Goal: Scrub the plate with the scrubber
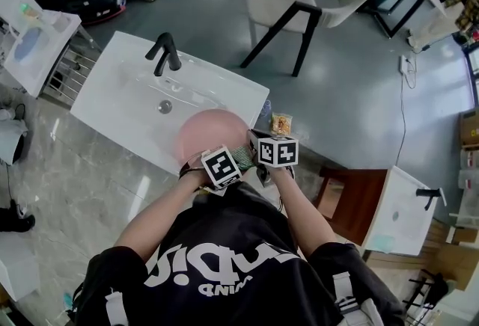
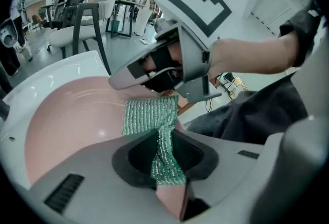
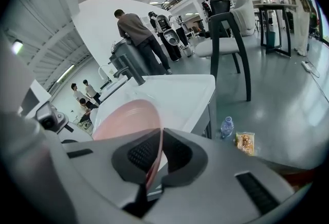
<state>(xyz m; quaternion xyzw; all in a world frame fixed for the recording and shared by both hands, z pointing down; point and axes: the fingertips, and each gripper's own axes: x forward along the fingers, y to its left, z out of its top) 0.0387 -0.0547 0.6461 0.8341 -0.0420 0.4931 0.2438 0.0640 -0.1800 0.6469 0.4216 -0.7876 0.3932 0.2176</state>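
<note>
Two grippers share the job over the white sink (image 1: pixel 123 96), just near of its black faucet (image 1: pixel 165 54). The right gripper (image 3: pixel 154 159) has its jaws closed almost completely on the near-right rim of the pink plate (image 3: pixel 128 117). The thin edge runs straight between the pads. This grip appears meant to hold the plate tilted above the basin, so its face is open to the other tool and any runoff would fall into the sink.

The left gripper (image 2: pixel 167 161) is clamped on the green scrubber (image 2: pixel 149 115). Its jaws pinch the mesh into a narrow waist, and the free end fans out flat against the plate's near-right part, just below the right gripper's jaws. Holding it bunched like that probably leaves a broad, loose pad for wiping.

From the head view, the two marker cubes sit side by side at the plate's near edge, close to the person's chest. Scrubbing seems under way, with most of the plate's far and left surface yet to be covered.
</note>
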